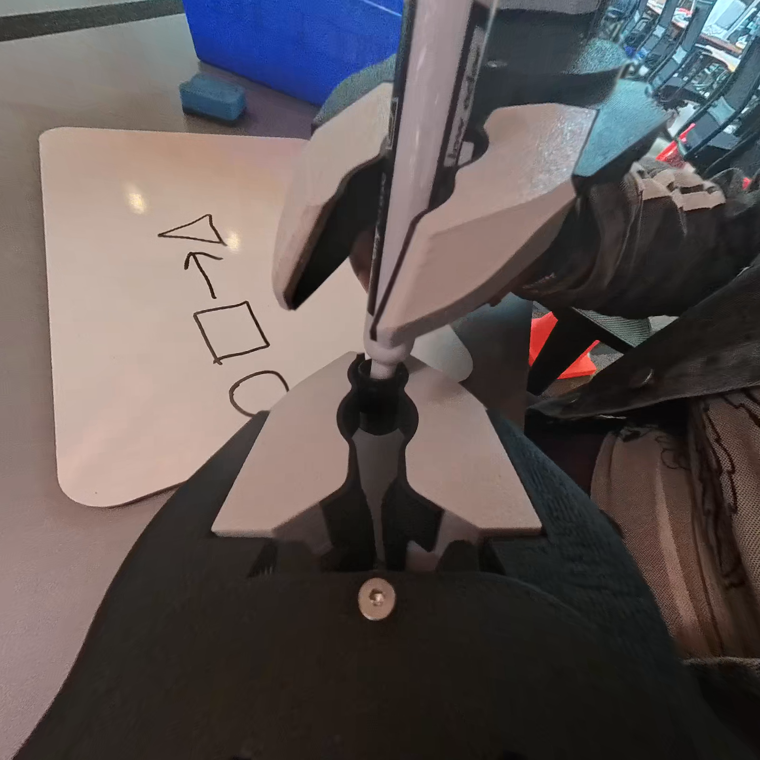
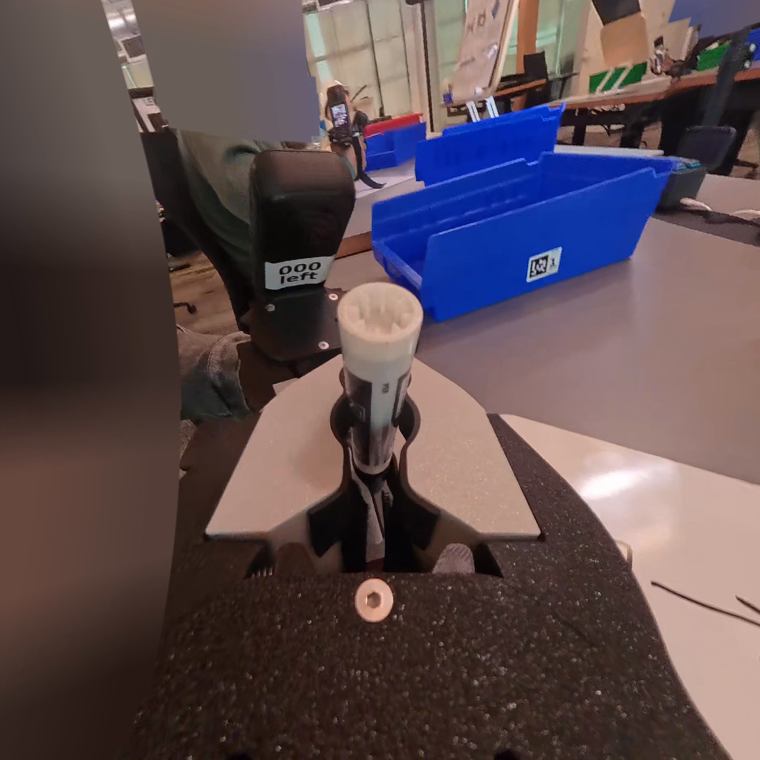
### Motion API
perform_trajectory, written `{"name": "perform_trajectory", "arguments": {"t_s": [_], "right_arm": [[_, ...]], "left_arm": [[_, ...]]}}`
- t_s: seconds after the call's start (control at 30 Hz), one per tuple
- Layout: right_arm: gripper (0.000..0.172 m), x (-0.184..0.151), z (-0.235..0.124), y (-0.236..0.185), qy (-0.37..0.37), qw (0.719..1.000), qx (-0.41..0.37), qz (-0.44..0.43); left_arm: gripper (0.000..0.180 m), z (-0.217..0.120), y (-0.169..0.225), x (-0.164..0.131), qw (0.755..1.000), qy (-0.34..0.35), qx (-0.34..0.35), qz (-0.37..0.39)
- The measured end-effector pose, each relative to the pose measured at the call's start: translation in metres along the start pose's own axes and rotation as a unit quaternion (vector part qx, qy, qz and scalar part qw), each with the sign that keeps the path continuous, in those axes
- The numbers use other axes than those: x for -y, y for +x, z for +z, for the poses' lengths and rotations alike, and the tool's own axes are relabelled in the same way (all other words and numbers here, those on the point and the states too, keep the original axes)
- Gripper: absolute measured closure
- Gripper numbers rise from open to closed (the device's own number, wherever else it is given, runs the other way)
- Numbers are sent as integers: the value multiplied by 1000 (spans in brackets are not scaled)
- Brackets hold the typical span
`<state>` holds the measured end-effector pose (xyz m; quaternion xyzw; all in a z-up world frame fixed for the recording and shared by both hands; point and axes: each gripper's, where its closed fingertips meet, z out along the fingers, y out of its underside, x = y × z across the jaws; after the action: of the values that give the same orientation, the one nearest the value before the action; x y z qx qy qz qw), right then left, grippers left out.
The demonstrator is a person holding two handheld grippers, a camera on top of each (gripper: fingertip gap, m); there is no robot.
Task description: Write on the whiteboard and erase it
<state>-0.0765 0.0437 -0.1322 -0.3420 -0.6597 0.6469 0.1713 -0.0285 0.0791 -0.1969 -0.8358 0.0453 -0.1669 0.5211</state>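
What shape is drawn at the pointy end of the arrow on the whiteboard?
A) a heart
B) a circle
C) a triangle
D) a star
C: on the whiteboard the arrow starts near the square and its head points at the triangle.

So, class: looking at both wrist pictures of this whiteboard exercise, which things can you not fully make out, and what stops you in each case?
- Drawn circle: left wrist view, lower part hidden behind the left gripper.
- Marker tip: left wrist view, sunk inside the black cap.
- Whiteboard: right wrist view, mostly covered by the right gripper and cut by the frame edge.
- Blue eraser: left wrist view, soft focus, surface detail unclear.
- Left third of the right wrist view: masked by a blur patch.
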Motion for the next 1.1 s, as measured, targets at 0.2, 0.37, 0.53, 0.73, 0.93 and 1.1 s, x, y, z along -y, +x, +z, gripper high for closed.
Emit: {"name": "perform_trajectory", "arguments": {"t_s": [0.2,0.37,0.53,0.73,0.93,1.1], "right_arm": [[152,-6,-5,5,9,1000,2,21],[152,-36,-2,16,-45,998,-36,28],[152,-53,3,23,-82,994,-68,38],[152,-60,7,28,-86,990,-79,80],[152,-62,18,29,-108,988,-95,50],[152,-63,16,28,-107,989,-92,48]], "left_arm": [[168,-2,-8,-5,996,-41,50,54],[169,-2,-25,-26,986,-99,108,77],[169,0,-33,-40,984,-125,116,61],[170,1,-36,-46,982,-141,108,64],[170,2,-38,-45,981,-141,115,64],[168,4,-38,-46,981,-144,104,78]]}}
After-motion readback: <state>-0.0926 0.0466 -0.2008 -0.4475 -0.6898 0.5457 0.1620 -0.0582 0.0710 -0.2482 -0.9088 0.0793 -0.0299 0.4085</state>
